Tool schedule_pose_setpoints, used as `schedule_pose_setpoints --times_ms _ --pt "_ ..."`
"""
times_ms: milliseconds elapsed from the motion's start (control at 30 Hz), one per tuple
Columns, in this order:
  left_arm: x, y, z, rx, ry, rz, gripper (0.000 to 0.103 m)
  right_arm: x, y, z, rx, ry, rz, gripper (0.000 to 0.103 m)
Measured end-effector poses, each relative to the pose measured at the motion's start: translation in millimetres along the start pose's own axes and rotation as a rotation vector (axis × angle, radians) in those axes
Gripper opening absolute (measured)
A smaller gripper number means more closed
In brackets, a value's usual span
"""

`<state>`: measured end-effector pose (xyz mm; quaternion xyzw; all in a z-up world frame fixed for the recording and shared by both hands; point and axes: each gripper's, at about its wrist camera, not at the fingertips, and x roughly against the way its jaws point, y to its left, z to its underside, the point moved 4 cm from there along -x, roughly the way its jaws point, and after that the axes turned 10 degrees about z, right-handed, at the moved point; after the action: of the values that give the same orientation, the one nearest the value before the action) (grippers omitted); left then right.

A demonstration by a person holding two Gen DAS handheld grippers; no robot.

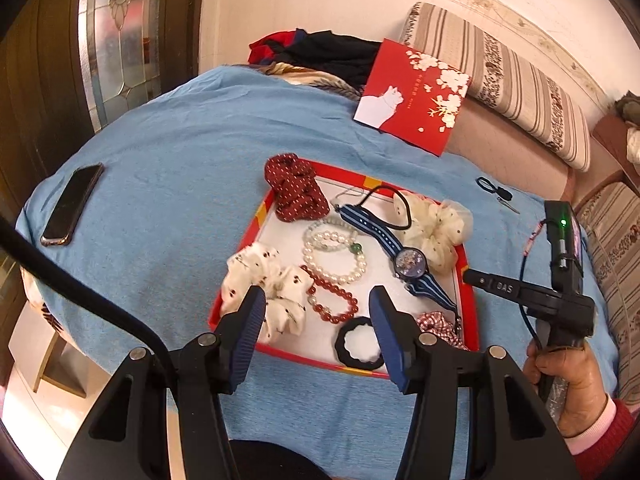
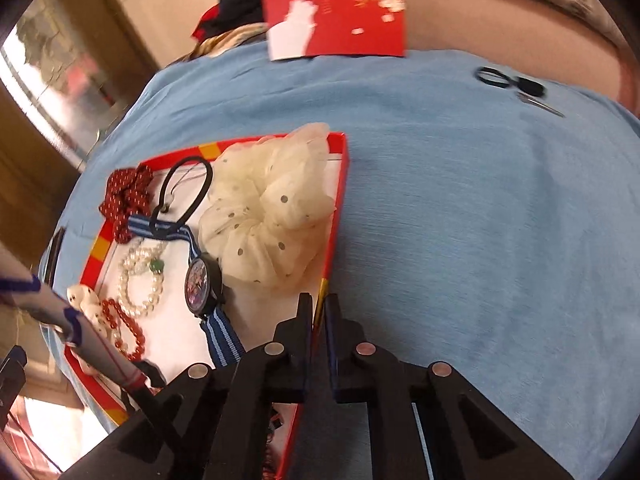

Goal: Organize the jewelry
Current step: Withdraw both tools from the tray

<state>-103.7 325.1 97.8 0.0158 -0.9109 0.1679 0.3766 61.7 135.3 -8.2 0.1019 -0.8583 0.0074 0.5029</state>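
The left gripper point(image 1: 318, 312) hangs with its jaws about half open and empty; between them lie a red bead bracelet point(image 1: 332, 300) and a black scalloped ring point(image 1: 360, 343) in the shallow red-rimmed, white-floored cardboard tray point(image 1: 471, 280) on the blue-covered surface point(image 1: 160, 200). The right gripper point(image 2: 318, 312) has its jaws closed thinly on that tray's right rim. Left of those jaws lies a blue-striped wristwatch point(image 2: 202, 284), ahead a cream dotted scrunchie point(image 2: 268, 216).

Red-rimmed tray point(image 1: 276, 196) of jewelry, just ahead of left gripper point(image 1: 318, 312).
Holds pearl bracelet point(image 1: 334, 258), red bead bracelet point(image 1: 332, 300), blue-strap watch point(image 1: 410, 260) lying flat; right gripper point(image 2: 318, 312) shut on its right rim.
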Motion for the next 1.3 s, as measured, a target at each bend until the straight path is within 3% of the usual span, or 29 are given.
schedule_pose_setpoints --times_ms 133,233,300,367,500,567,633,800,1033,1300 --pt "3.5 -15.4 -1.2 -0.014 -0.011 0.009 0.057 7.7 -3.9 6.5 0.018 0.005 -0.016 0.006" --pt "9.1 -30.5 -0.7 -0.034 -0.021 0.013 0.058 18.7 -3.5 8.3 0.033 -0.005 -0.084 0.010" --pt "13.7 -39.6 -0.4 -0.052 -0.032 0.012 0.061 31.9 -7.3 12.1 0.047 -0.026 -0.095 0.029" --pt "18.9 -50.6 -0.7 -0.076 -0.048 0.006 0.066 44.2 -11.3 13.6 0.064 -0.049 -0.103 0.042" --pt "31.1 -72.0 0.3 -0.115 -0.105 -0.038 0.075 73.7 -27.5 24.1 0.108 -0.085 -0.077 0.044" --pt "38.1 -80.1 0.9 -0.124 -0.140 -0.065 0.086 88.8 -38.1 30.2 0.122 -0.108 -0.064 0.048" --pt "46.9 -89.3 1.1 -0.128 -0.182 -0.080 0.090 102.7 -47.8 36.0 0.134 -0.133 -0.051 0.050" --pt "61.8 -110.1 2.3 -0.152 -0.226 -0.120 0.091 134.3 -61.2 49.3 0.192 -0.201 0.013 0.053" --pt "73.8 -130.1 11.3 -0.186 -0.225 -0.155 0.091 163.4 -75.3 62.9 0.254 -0.284 0.088 0.057" --pt "74.1 -135.0 18.5 -0.198 -0.200 -0.177 0.092 173.3 -75.6 71.7 0.272 -0.306 0.098 0.059"
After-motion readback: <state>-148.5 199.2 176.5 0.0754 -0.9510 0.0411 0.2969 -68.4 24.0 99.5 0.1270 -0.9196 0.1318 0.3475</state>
